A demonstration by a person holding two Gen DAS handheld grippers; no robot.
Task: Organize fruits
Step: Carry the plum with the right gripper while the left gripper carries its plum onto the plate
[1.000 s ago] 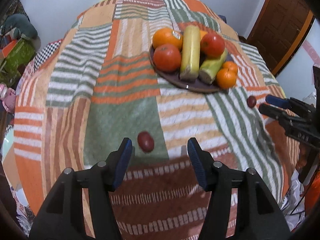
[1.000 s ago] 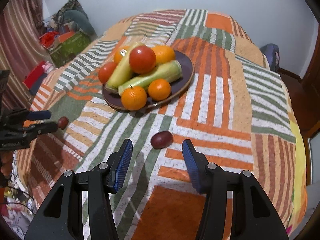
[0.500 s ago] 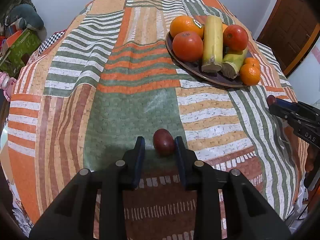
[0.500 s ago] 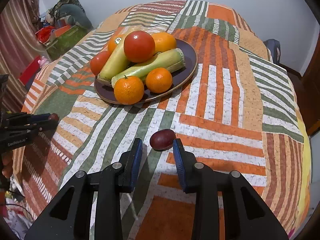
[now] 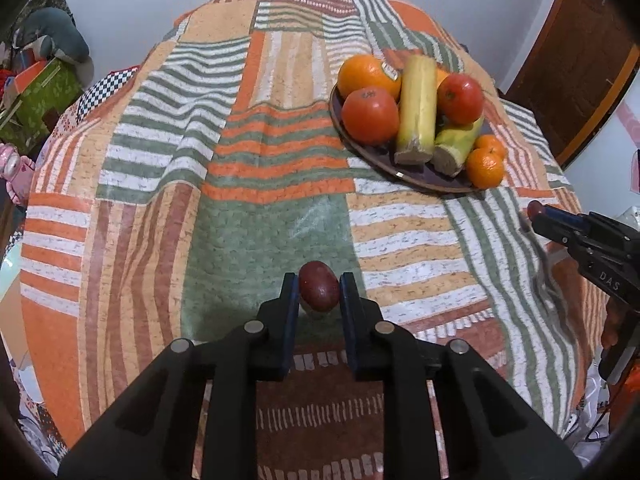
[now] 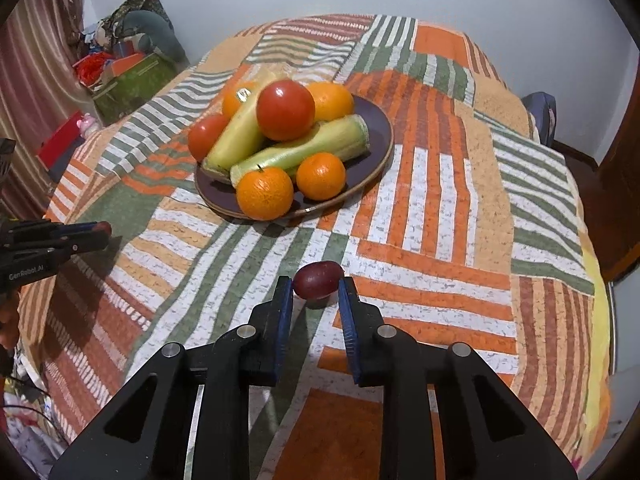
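Two small dark red plums lie on the patchwork cloth. My left gripper [image 5: 319, 286] is shut on one plum [image 5: 319, 286], its pads pressing both sides, low on the green patch. My right gripper [image 6: 316, 285] is shut on the other plum [image 6: 317, 279] on a white and orange patch. A dark plate [image 5: 404, 174] farther back holds oranges, red tomatoes [image 5: 371, 115] and two pale green corn ears [image 5: 416, 110]. In the right wrist view the plate [image 6: 378, 136] is straight ahead. Each gripper shows at the edge of the other's view: the right one [image 5: 538, 214], the left one [image 6: 100, 232].
The round table's cloth [image 5: 260, 140] drops off at every edge. A green box and clutter [image 5: 32, 96] stand at the far left by the wall. A brown door [image 5: 576, 60] is at the far right. A curtain [image 6: 32, 80] hangs to the left.
Both grippers came down and forward onto their plums and their jaws closed from wide apart to pressing on the fruit.
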